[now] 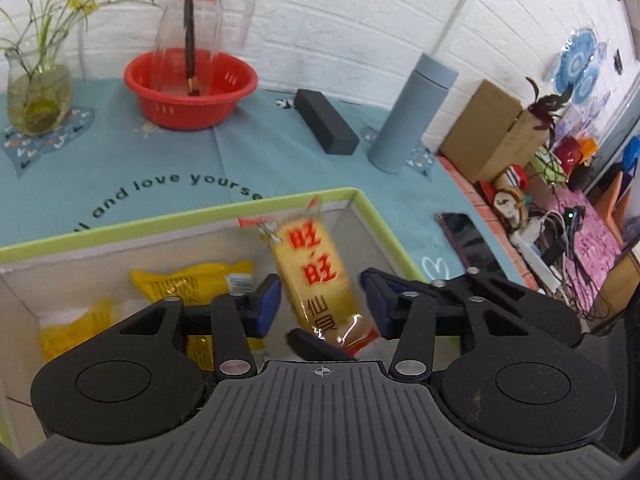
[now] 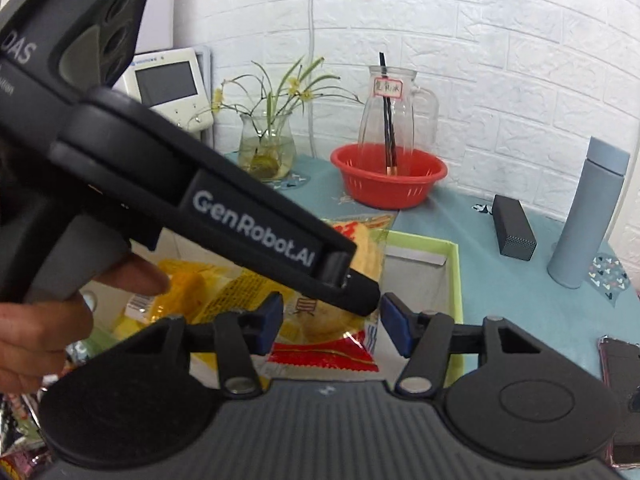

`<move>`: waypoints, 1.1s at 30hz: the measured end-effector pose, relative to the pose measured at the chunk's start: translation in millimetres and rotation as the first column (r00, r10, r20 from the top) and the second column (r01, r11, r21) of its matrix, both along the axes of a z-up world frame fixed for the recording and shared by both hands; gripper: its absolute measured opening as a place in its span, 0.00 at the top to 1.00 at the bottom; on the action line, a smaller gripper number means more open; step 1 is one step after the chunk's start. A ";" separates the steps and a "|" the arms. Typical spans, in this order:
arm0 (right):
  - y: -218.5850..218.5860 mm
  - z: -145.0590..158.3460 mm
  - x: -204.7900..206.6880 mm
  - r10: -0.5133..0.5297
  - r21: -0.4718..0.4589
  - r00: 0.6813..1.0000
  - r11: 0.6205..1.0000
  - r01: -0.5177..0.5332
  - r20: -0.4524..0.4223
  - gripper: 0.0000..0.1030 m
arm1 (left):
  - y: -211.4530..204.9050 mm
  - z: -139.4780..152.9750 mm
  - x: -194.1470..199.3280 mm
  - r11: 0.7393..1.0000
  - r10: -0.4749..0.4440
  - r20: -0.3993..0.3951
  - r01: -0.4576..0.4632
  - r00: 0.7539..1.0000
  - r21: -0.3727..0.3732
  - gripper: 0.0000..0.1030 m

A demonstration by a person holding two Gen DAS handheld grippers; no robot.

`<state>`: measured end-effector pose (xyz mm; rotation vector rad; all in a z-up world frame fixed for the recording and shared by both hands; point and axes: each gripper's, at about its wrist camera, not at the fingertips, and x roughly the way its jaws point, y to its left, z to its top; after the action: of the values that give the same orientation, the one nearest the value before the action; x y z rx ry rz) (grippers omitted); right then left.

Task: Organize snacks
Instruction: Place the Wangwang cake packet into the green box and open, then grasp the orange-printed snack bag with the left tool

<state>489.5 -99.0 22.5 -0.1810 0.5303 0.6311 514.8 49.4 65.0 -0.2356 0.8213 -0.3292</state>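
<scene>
A green-rimmed white box (image 1: 256, 208) stands on the teal tablecloth. Yellow snack packets (image 1: 192, 280) lie inside it. A yellow rice-cracker packet with red characters (image 1: 316, 280) is between the spread pads of my left gripper (image 1: 320, 306), over the box, blurred and not gripped. A fingertip of my right gripper (image 1: 316, 346) touches its lower end. In the right wrist view the same packet (image 2: 320, 320) lies between the open fingers of my right gripper (image 2: 332, 322), and the left gripper's body (image 2: 200, 208) crosses in front. The box (image 2: 456, 280) sits behind.
At the back stand a red basket (image 1: 190, 92) with a glass jug (image 1: 200, 32), a plant vase (image 1: 38, 96), a black box (image 1: 326, 120) and a blue-grey flask (image 1: 412, 112). A phone (image 1: 464, 236) lies near the right table edge. More snack wrappers (image 2: 16, 452) lie lower left.
</scene>
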 end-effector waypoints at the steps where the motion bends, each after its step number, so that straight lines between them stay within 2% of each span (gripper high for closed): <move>1: -3.0 2.5 -3.1 -0.003 0.008 1.000 1.000 0.003 0.007 0.38 | 1.2 4.6 -5.3 1.000 0.006 0.027 -0.007 1.000 0.014 0.55; 3: -11.4 11.3 -20.5 -0.018 0.028 0.999 0.999 0.017 0.036 0.29 | 4.0 19.2 -23.4 0.999 0.020 0.093 -0.024 0.995 0.041 0.48; 5: -23.4 21.4 -37.4 -0.021 0.055 0.997 0.998 0.018 0.068 0.25 | 10.6 34.7 -47.9 0.999 0.022 0.150 -0.026 0.988 0.029 0.43; 7: -39.2 29.8 -61.1 -0.022 0.082 0.995 0.997 0.014 0.102 0.12 | 19.0 48.6 -78.9 1.000 0.020 0.199 -0.019 0.980 -0.003 0.31; 8: -45.8 32.1 -76.8 -0.027 0.096 0.992 0.995 0.016 0.120 0.03 | 23.6 52.1 -96.4 1.000 0.023 0.221 -0.021 0.975 -0.013 0.28; 11: -60.0 28.1 -130.2 -0.007 0.133 0.992 0.991 -0.010 0.130 0.01 | 35.7 51.7 -150.2 0.999 0.042 0.263 -0.041 0.964 -0.008 0.25; 15: -57.2 1.9 -184.8 0.036 0.177 0.998 0.983 -0.044 0.048 0.01 | 56.8 27.0 -211.7 0.991 0.135 0.236 -0.136 0.962 -0.012 0.24; 20: -26.5 -25.4 -230.7 0.087 0.179 0.996 0.980 -0.085 -0.005 0.01 | 96.9 -15.3 -264.7 0.959 0.277 0.139 -0.263 0.951 -0.111 0.24; 22: -15.5 -32.7 -242.9 0.097 0.206 0.995 0.975 -0.089 -0.030 0.01 | 114.5 -30.8 -274.2 0.935 0.331 0.096 -0.313 0.939 -0.165 0.25; 24: -4.3 -37.2 -246.0 0.122 0.243 0.991 0.965 -0.104 -0.061 0.01 | 130.9 -40.2 -272.3 0.921 0.338 0.046 -0.320 0.940 -0.222 0.25; 27: 15.7 -29.4 -238.4 0.158 0.243 0.986 0.960 -0.142 -0.047 0.01 | 144.0 -36.7 -257.1 0.929 0.284 0.032 -0.266 0.958 -0.259 0.24; 30: 35.2 -22.9 -223.2 0.127 0.193 0.992 0.974 -0.120 -0.021 0.01 | 149.3 -33.2 -235.1 0.947 0.207 0.037 -0.190 0.978 -0.260 0.22; 33: 52.4 -28.2 -206.2 0.135 0.185 0.989 0.975 -0.120 -0.066 0.01 | 147.8 -42.7 -216.4 0.957 0.148 -0.003 -0.144 0.989 -0.252 0.25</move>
<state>283.3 -46.6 -5.7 -0.0187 0.5361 0.8106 298.4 197.1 22.3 -0.5283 0.7413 -0.2956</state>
